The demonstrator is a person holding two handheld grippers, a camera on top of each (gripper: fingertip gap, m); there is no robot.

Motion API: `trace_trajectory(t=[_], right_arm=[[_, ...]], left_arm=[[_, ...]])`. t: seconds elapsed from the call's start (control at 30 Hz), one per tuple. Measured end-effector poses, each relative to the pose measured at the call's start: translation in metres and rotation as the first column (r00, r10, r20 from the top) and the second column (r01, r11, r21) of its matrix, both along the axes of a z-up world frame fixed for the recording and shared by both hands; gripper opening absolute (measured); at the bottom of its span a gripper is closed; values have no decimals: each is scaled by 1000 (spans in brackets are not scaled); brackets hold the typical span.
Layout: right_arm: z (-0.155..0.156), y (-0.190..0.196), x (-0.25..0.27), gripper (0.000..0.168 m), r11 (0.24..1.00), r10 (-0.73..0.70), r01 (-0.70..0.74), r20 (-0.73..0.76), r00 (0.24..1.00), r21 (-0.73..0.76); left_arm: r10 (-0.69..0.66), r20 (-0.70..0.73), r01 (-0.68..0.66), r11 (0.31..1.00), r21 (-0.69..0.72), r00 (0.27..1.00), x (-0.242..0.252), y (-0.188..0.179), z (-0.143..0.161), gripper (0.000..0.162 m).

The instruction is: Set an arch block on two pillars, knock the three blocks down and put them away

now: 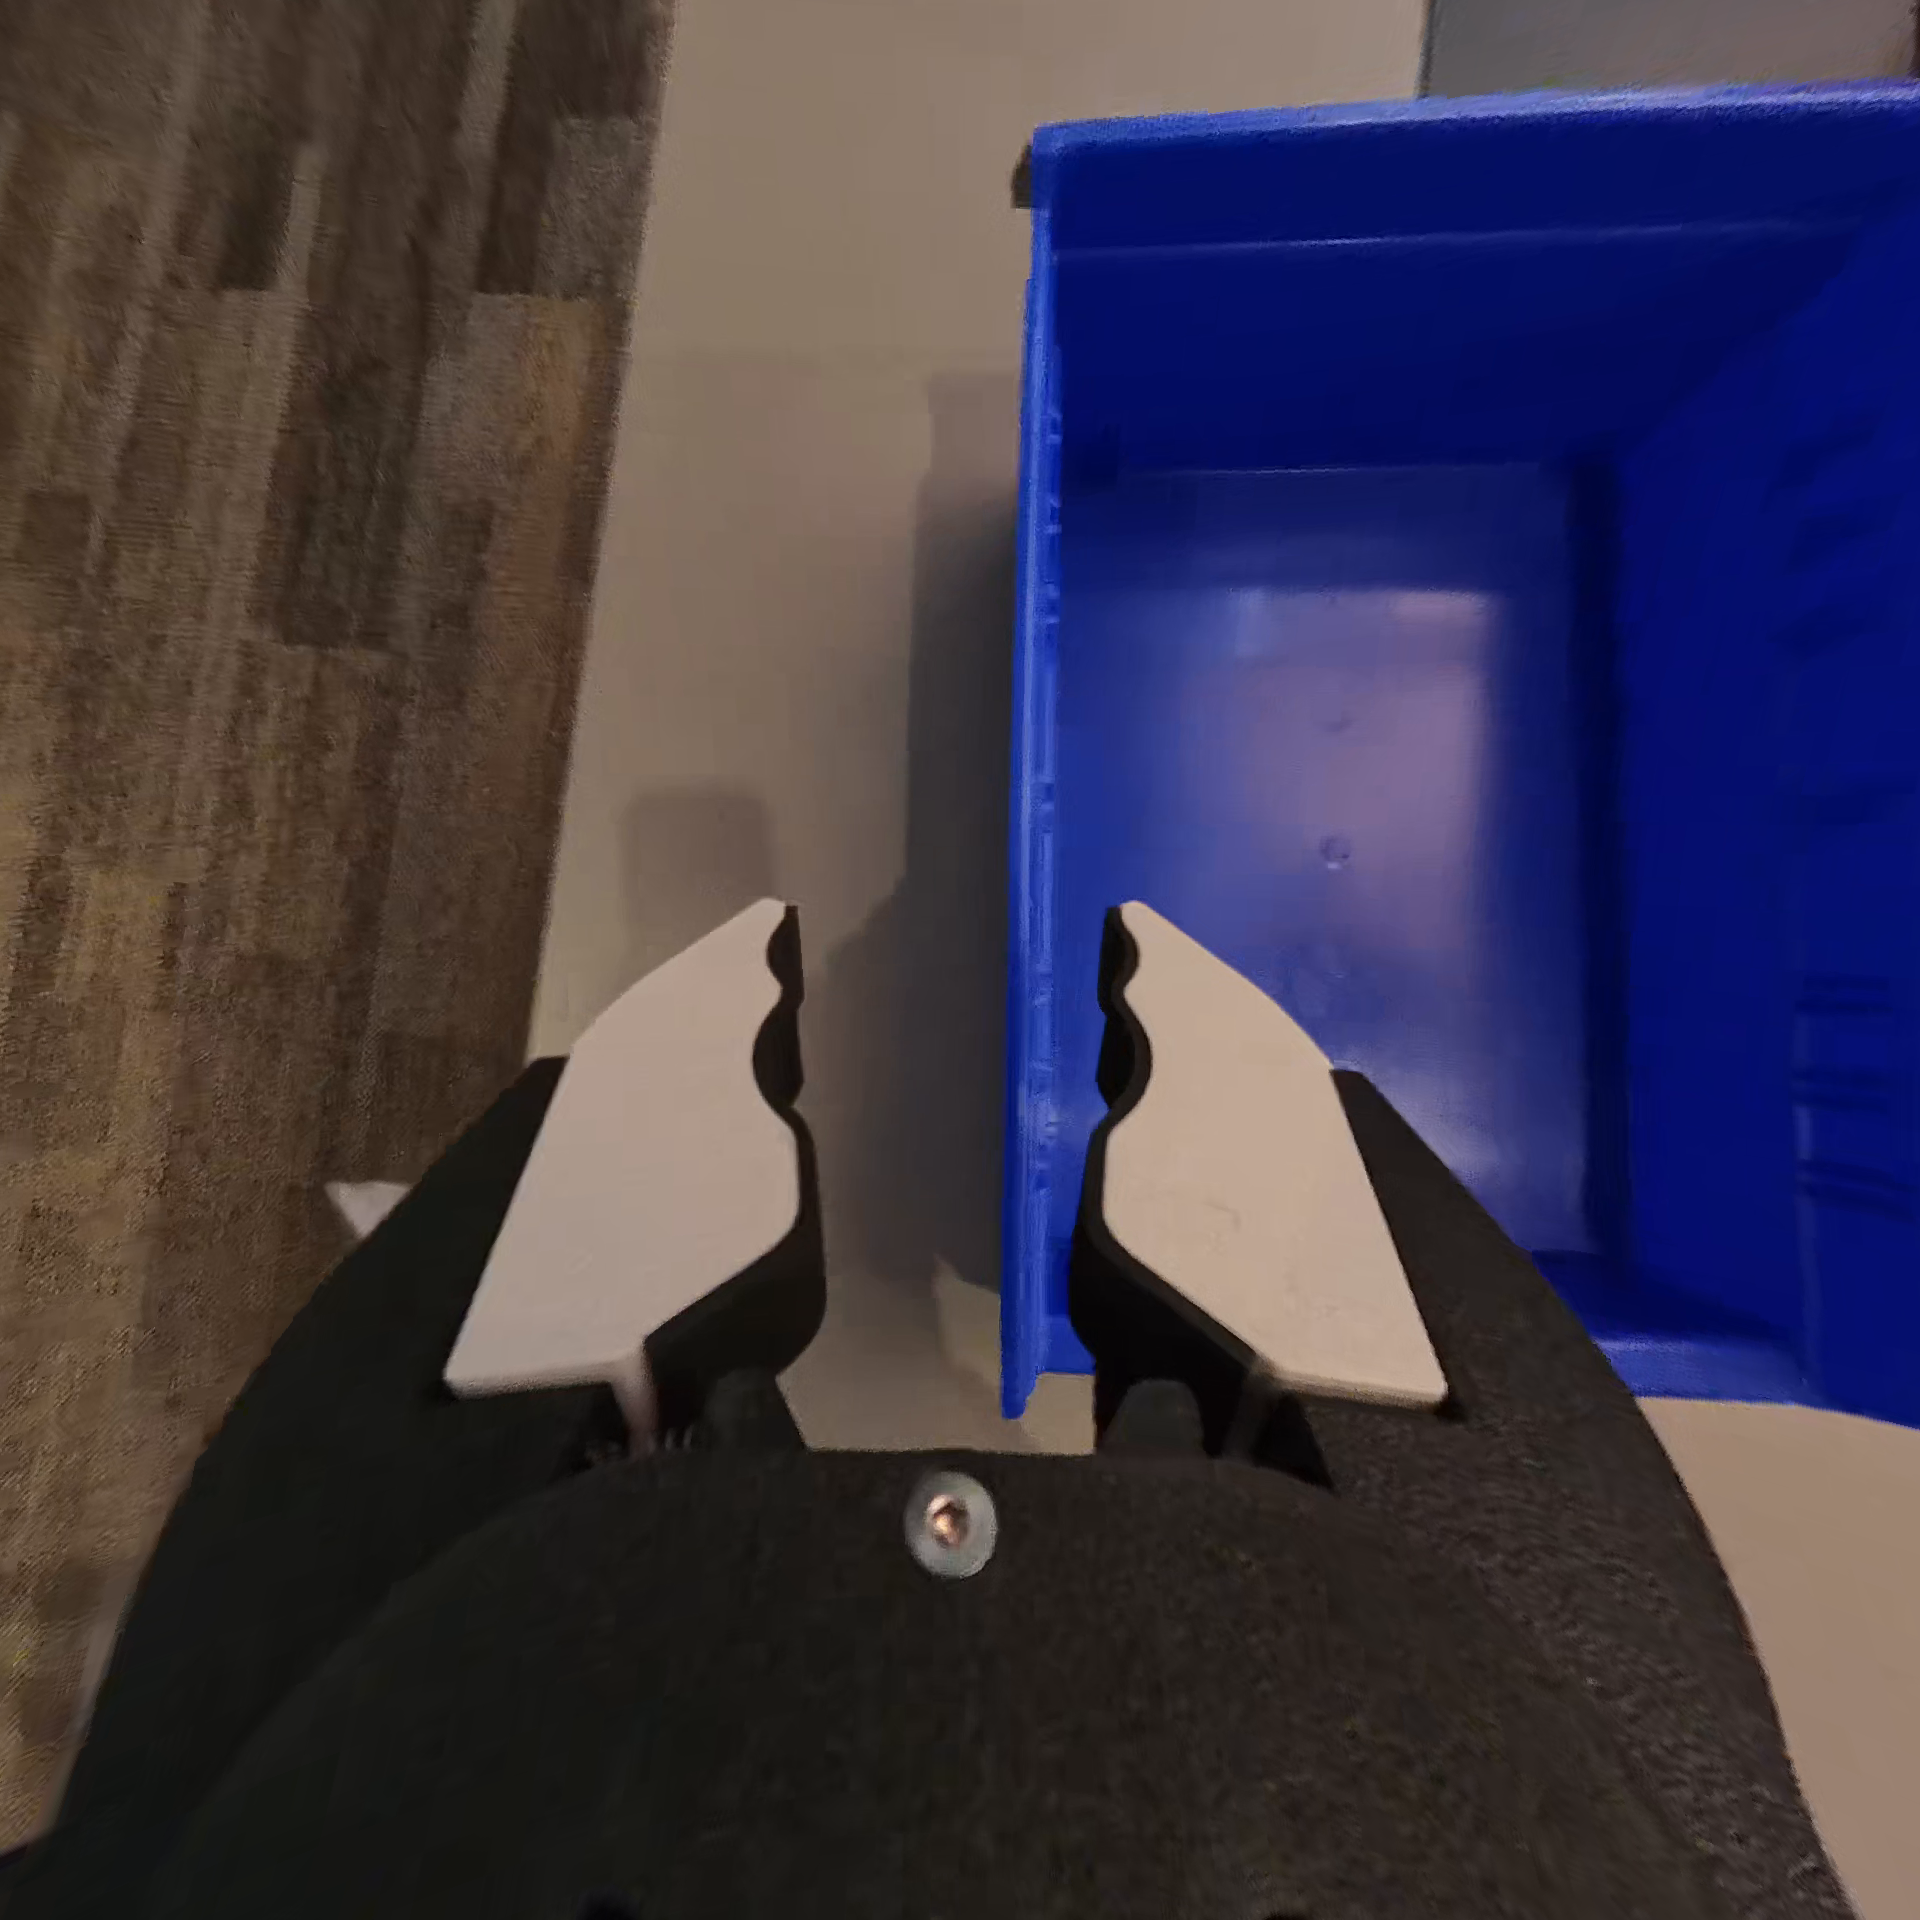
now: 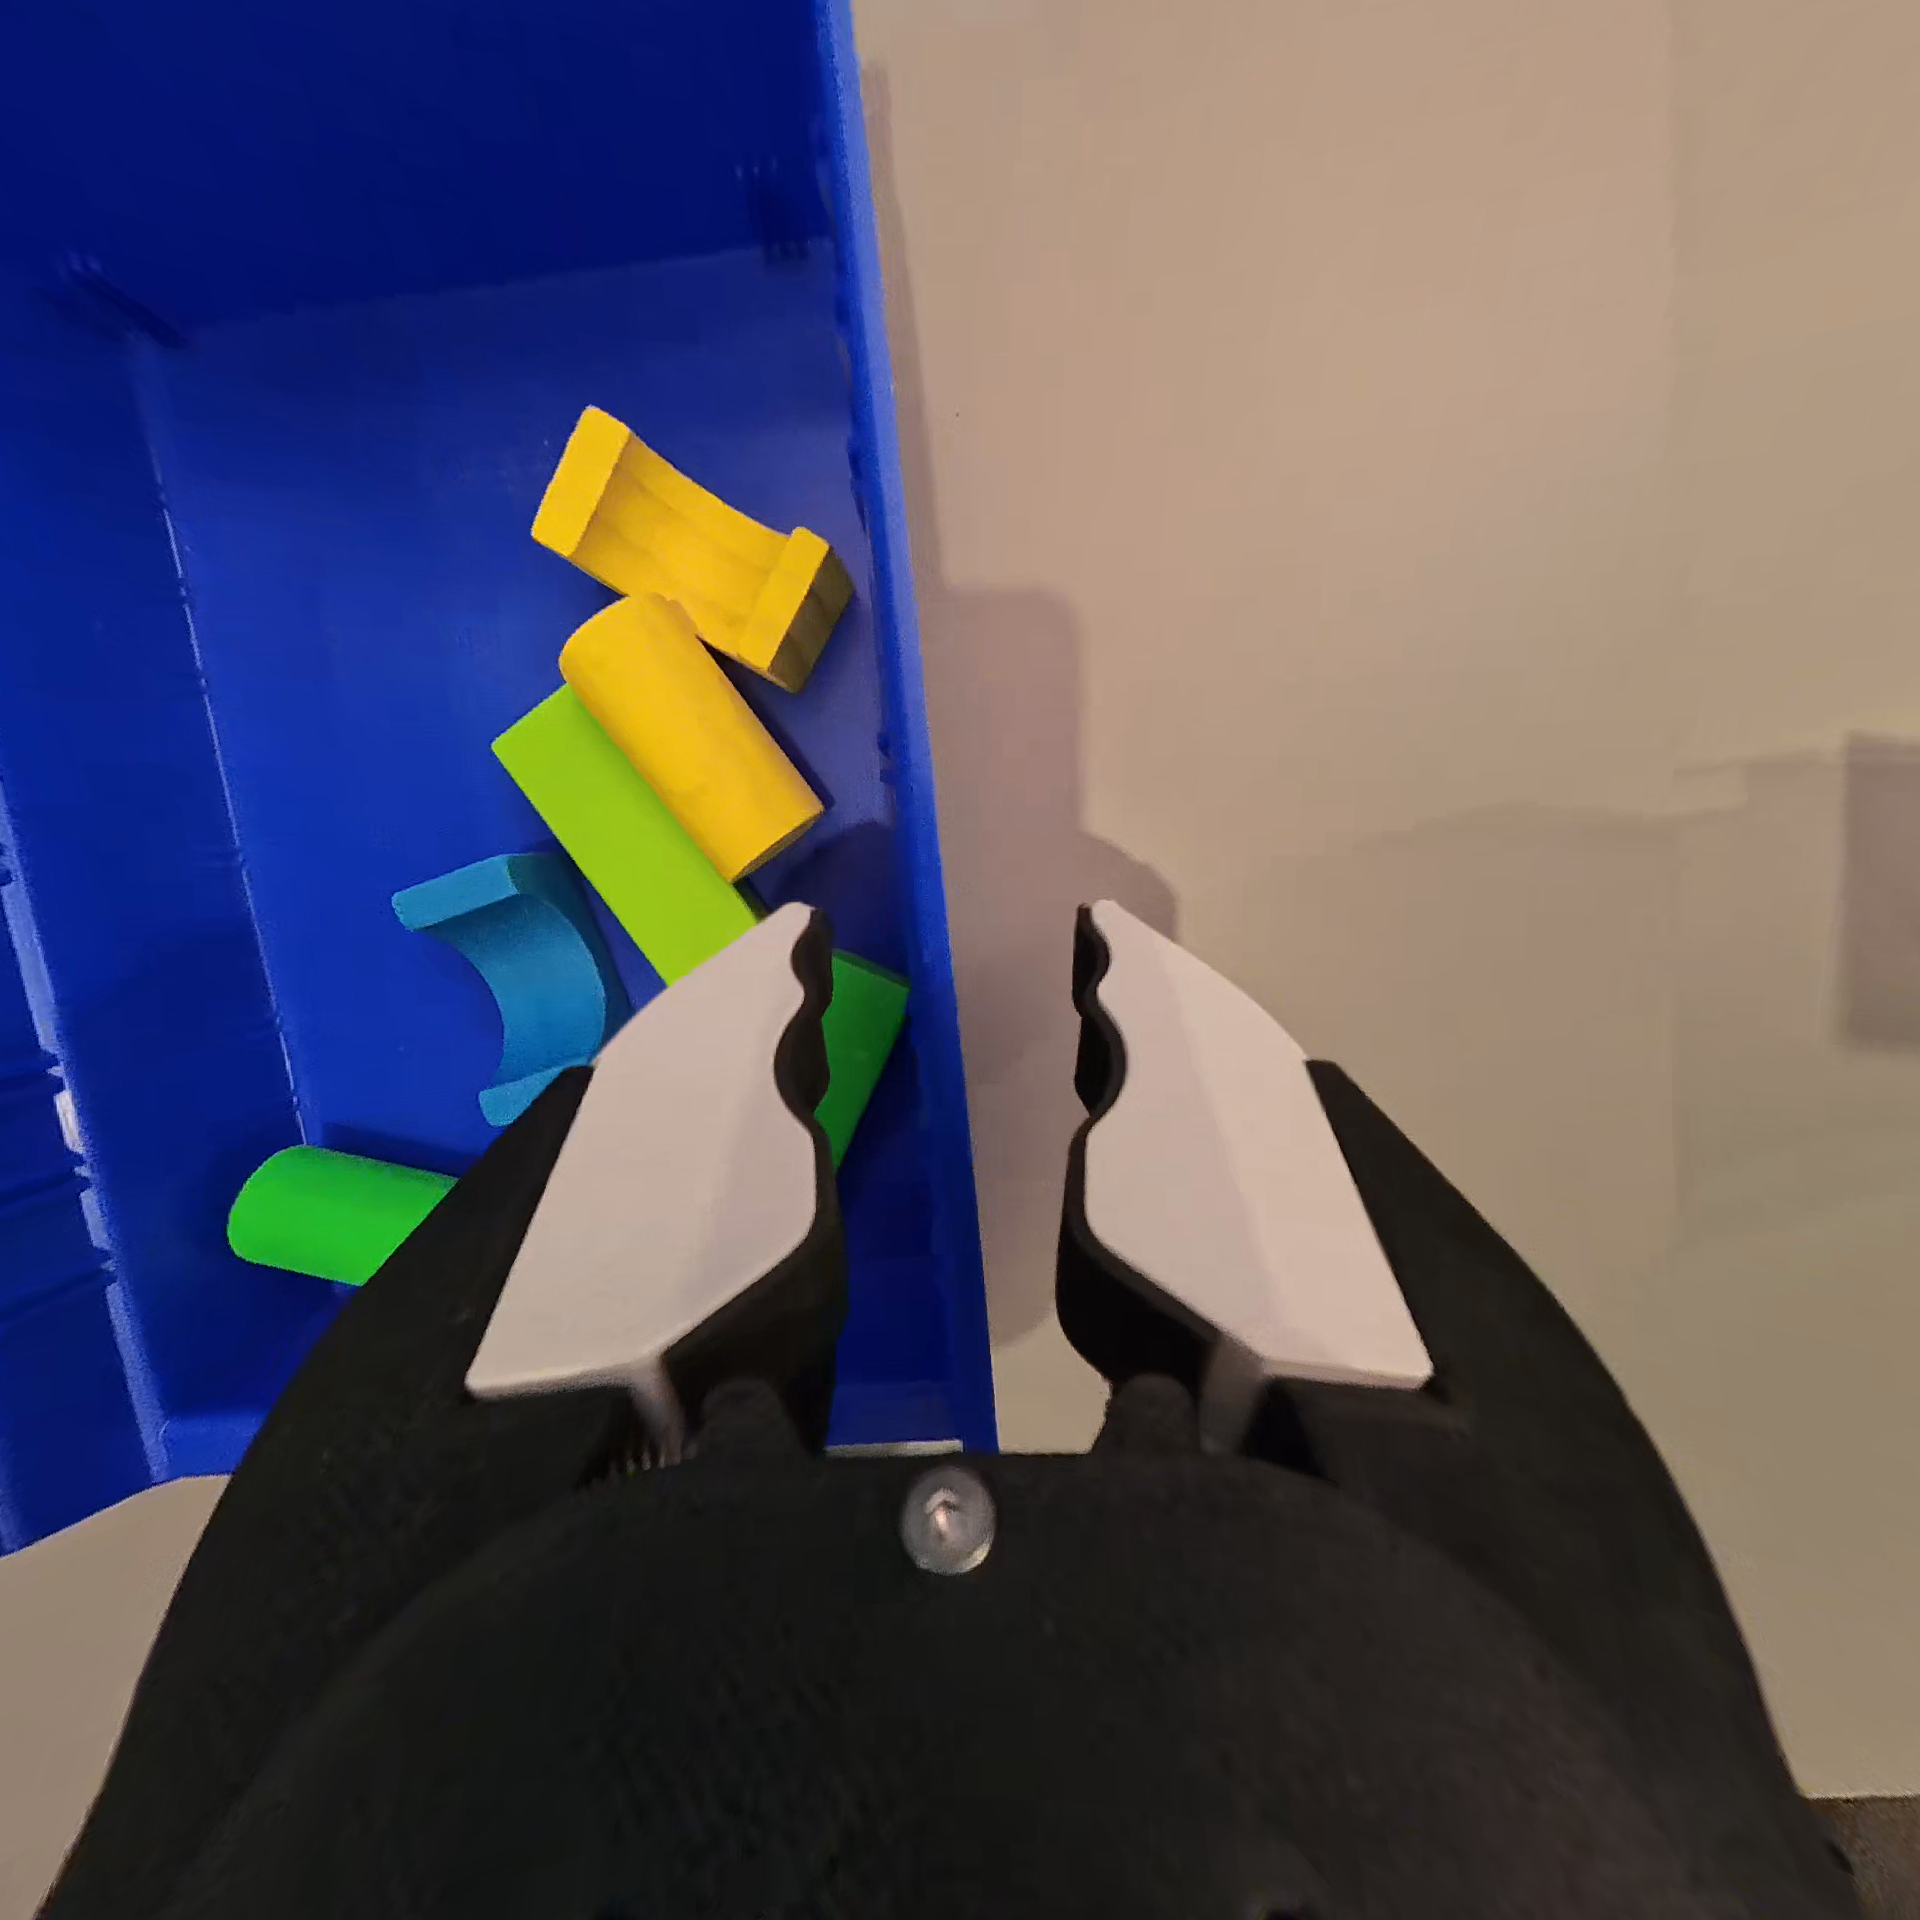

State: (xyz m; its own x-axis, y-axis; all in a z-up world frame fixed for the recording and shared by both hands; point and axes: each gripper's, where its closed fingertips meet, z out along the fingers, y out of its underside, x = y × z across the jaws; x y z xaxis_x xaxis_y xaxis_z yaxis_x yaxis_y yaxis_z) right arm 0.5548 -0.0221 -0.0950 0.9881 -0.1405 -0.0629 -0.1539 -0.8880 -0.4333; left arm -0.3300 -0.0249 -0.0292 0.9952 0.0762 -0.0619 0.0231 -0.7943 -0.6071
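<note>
Blocks lie in the blue bin, left of the right gripper

On the counter [image 2: 1455, 520], the blue bin [image 2: 914, 935] holds a yellow arch block [image 2: 686, 540], then the yellow cylinder [image 2: 691, 732], its long axis slanting away-left; right gripper [image 2: 945, 940] nearer, left gripper [image 1: 951, 940] over the bare end, both part-open, empty.

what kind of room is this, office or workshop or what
Probably an office or lab room, though little shows. A plain light table stands over mottled brown carpet of the commercial kind. On the table sits a blue plastic storage bin holding coloured toy blocks, such as a yellow arch block, which suggests a tabletop data-collection setup.
</note>
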Motion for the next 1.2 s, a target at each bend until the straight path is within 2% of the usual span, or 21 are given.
trace_trajectory(t=[0.1,0.23,0.33,0.4,0.43,0.47,0.53,0.6,0.73,0.87,0.93,1.2], right_arm=[[-9,-3,-2,39,999,1,-3,-39,999,-33],[-18,-3,-10,8,998,30,-36,-124,992,-51],[-21,-2,-10,7,998,26,-35,-136,990,-61],[-22,-3,-11,7,997,28,-37,-131,991,-65],[-21,-3,-12,8,997,29,-38,-135,990,-68],[-22,-2,-15,8,996,33,-43,-138,990,-72],[-21,0,-24,7,995,48,-61,-152,987,-78],[-21,4,-38,7,992,71,-87,-169,983,-91],[-21,17,-77,7,979,133,-153,-151,979,-131],[-21,30,-128,6,958,227,-247,-138,964,-145],[-21,34,-153,7,946,272,-289,-128,954,-146],[-21,21,-234,11,885,412,-428,-120,903,-185]], left_arm=[[-53,131,60,997,-46,990,19,2,-14,55],[-37,89,53,981,-187,995,14,-5,-40,59],[-13,74,32,962,-273,997,10,-8,-59,57],[3,66,19,944,-328,998,6,-11,-70,51],[12,77,14,943,-333,997,6,-10,-73,43],[26,119,15,945,-326,993,9,-7,-75,28],[39,254,45,947,-318,966,22,-4,-76,7],[50,248,37,942,-334,967,22,-4,-78,6],[-45,149,100,916,-388,988,37,-6,-79,5],[-199,151,245,880,-407,968,85,1,-80,8],[-250,107,272,865,-421,962,107,8,-80,9],[-426,45,403,809,-429,904,194,17,-82,16]])
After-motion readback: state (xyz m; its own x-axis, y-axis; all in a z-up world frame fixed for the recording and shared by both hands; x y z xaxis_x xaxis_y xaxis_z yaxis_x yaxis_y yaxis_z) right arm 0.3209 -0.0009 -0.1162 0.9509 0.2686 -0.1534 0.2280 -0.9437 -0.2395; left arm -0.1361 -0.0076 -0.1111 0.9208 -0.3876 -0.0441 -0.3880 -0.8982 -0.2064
